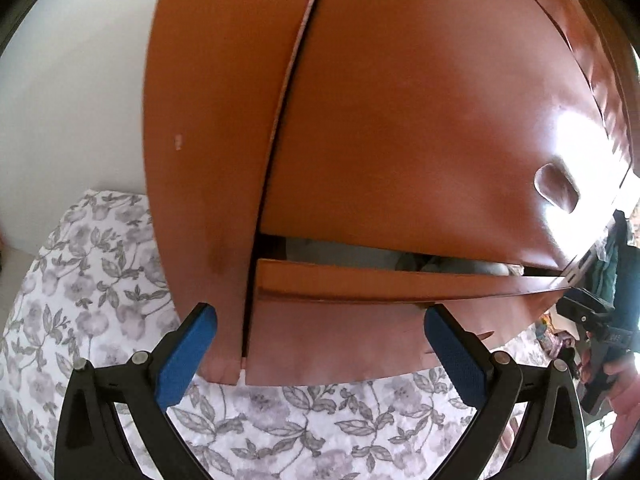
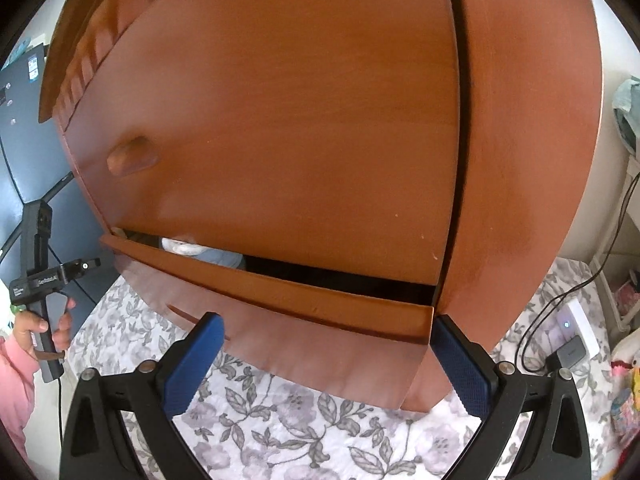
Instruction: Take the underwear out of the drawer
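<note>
Left wrist view: left gripper (image 1: 320, 344) jaws wide, nothing between blue pads (image 1: 186, 356), aimed at brown wooden cabinet (image 1: 400, 112) standing on floral cloth (image 1: 100, 280). Drawer (image 1: 380, 280) at bottom pulled out a crack under door (image 1: 420, 140) with oval knob (image 1: 558, 188). Pale fabric, likely the underwear (image 1: 360, 254), showing in the gap above drawer front, still inside. Left pad over cabinet's side panel edge, right pad just below drawer front; contact cannot tell. Far right: right gripper (image 1: 592, 320) seen from the side in a hand (image 1: 620, 376), pink sleeve. Right wrist view: right gripper (image 2: 326, 360) jaws wide too, empty, pointed at same drawer (image 2: 280, 292); right pad (image 2: 460, 368) near drawer's right corner, left pad below drawer front, over floral cloth (image 2: 300, 420). White and bluish fabric (image 2: 192, 248) peeking at left end of gap, rest of gap dark. Knob (image 2: 132, 158) on door's left. Left gripper (image 2: 86, 266) at left edge, held by hand (image 2: 36, 328), well clear of drawer; its jaw state cannot tell from this side view. Cable (image 2: 580, 280) and charger (image 2: 570, 350) on cloth at right.
</note>
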Demonstrator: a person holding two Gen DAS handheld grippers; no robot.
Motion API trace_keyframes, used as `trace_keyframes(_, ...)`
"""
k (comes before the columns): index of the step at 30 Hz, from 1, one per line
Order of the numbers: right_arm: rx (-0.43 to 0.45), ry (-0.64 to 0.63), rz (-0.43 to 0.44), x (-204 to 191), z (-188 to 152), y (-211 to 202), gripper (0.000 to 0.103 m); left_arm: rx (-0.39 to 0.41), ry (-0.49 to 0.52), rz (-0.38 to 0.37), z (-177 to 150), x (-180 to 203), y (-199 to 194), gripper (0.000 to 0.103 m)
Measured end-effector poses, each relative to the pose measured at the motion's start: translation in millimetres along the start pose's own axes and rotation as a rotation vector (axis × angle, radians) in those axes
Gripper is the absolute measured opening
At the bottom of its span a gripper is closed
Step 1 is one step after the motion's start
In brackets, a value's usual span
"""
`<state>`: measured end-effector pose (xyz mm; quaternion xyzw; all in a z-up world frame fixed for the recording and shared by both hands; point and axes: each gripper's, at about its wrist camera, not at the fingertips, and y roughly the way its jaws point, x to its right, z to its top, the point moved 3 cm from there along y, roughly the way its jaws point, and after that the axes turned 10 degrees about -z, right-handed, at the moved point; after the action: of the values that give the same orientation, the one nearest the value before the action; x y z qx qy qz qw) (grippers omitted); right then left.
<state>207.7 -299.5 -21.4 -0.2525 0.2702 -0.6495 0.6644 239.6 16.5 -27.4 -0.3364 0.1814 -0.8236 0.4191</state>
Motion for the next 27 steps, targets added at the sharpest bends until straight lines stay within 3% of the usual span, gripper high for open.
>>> trace_keyframes(8,-0.007,-0.039,0.003,-2.6,0.3,-0.6,0.103,-0.018,0.054,-0.030,3.7,14.4,8.5,0.103)
trace_keyframes(27,-0.003,-0.059,-0.040,-10.4,-3.7,-0.6,0.103,-0.041,0.140,0.025,-5.9,21.9,14.3,0.103)
